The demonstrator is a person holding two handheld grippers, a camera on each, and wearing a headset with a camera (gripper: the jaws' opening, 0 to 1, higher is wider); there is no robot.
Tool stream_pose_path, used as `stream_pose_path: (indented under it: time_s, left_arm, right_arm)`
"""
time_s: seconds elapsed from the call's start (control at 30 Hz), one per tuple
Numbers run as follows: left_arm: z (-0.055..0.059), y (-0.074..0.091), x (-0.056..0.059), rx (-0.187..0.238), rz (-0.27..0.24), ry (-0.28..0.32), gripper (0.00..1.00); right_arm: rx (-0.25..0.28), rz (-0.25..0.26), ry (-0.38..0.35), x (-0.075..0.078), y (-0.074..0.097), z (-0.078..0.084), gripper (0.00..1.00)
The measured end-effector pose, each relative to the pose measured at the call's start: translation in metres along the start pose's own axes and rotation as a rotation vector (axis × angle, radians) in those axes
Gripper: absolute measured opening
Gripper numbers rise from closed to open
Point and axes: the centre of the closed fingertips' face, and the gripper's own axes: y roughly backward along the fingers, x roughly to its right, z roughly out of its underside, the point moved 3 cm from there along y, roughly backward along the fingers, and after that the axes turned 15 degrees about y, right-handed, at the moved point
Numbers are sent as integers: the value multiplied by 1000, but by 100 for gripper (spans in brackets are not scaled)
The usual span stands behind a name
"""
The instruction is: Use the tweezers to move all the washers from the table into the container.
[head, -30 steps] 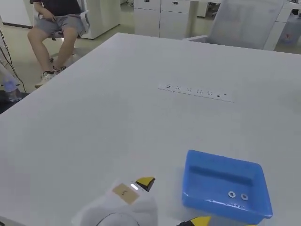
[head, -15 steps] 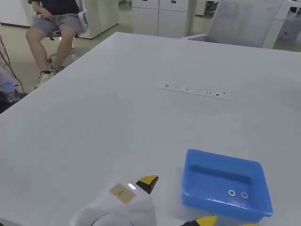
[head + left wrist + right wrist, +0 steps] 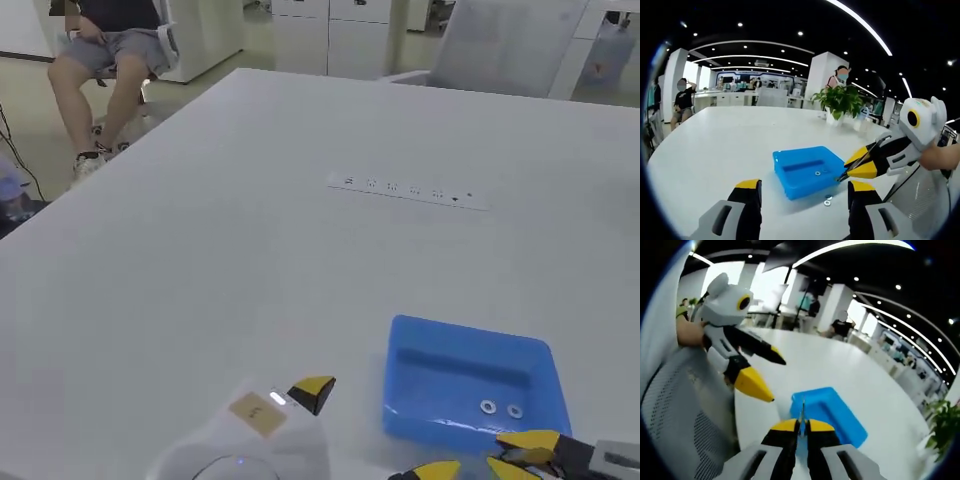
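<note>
The blue container point(image 3: 470, 385) stands on the white table near me, with two washers point(image 3: 499, 409) inside it. In the left gripper view two more washers point(image 3: 827, 201) lie on the table just in front of the container point(image 3: 805, 170). My left gripper point(image 3: 804, 192) is open, its jaws wide apart facing the container; its yellow tips point(image 3: 312, 390) show at the bottom of the head view. My right gripper point(image 3: 515, 452) sits at the container's near right corner, shut on thin metal tweezers point(image 3: 803, 412) that point at the container point(image 3: 832, 412). The tweezer tip point(image 3: 841, 177) hovers over the container's edge.
A white power strip point(image 3: 410, 192) lies across the middle of the table point(image 3: 200, 250). A person sits on a chair point(image 3: 110, 40) beyond the far left corner, and a grey chair point(image 3: 510, 45) stands behind the far edge.
The right gripper with the tweezers has come into the head view at the bottom right, beside the container. The left gripper has hardly moved.
</note>
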Motion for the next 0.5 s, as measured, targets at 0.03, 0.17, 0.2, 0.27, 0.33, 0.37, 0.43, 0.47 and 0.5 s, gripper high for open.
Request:
stream_pose_path:
  time_s: [0.03, 0.17, 0.2, 0.27, 0.33, 0.37, 0.43, 0.47, 0.5]
  left_arm:
    - [0, 0, 0, -1, -1, 0, 70]
    - [0, 0, -2, 0, -6, 0, 70]
    - [0, 0, -2, 0, -7, 1, 70]
    - [0, 0, -2, 1, -7, 1, 69]
    - [0, 0, -2, 1, -5, 3, 69]
    - [0, -1, 0, 0, 4, 2, 69]
    - [1, -1, 1, -5, 6, -9, 70]
    - [1, -1, 1, -8, 7, -11, 70]
    - [2, -1, 1, -9, 9, -10, 70]
  right_arm:
    - [2, 5, -4, 3, 0, -1, 3]
    - [24, 27, -17, 13, -1, -6, 3]
    - [35, 33, -43, 16, -3, -6, 3]
    - [45, 46, -81, 21, -6, -6, 3]
    - [34, 67, -113, 28, -11, -2, 3]
    - [29, 71, -124, 32, -15, 0, 3]
    - [12, 72, -139, 37, -19, 3, 3]
    - [8, 81, -152, 40, -22, 4, 3]
    - [6, 79, -168, 43, -24, 6, 3]
